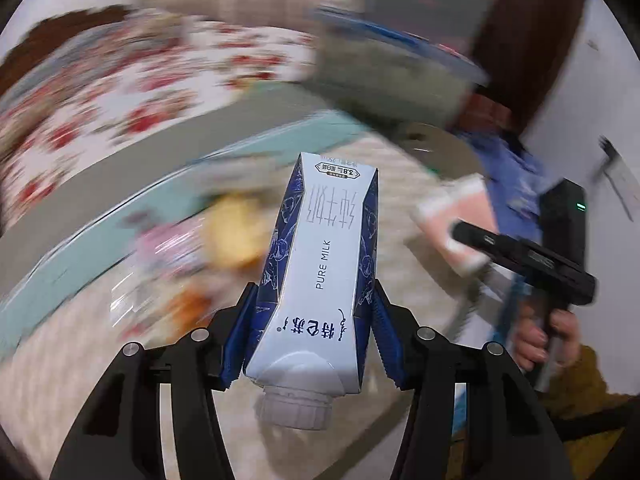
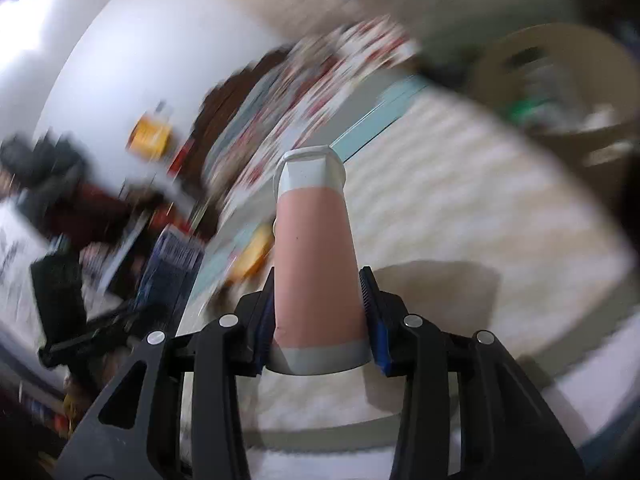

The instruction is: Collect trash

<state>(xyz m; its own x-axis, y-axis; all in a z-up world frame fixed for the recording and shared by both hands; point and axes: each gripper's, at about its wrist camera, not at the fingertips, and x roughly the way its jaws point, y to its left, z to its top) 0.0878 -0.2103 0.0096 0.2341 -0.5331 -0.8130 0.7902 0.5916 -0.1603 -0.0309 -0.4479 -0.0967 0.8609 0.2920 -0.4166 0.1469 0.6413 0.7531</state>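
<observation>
My left gripper is shut on a blue and white "PURE MILK" carton, cap end toward the camera, held above the table. My right gripper is shut on a pink cup with white rims, lying along the fingers. The pink cup and the right gripper's black body also show at the right of the left wrist view. The milk carton shows blurred at the left of the right wrist view. A beige trash bin with trash inside sits at the upper right there.
A round table with a pale striped cloth and teal rim lies below. Blurred yellow and pink items lie on it. A floral-covered seat stands beyond. Both views are motion-blurred.
</observation>
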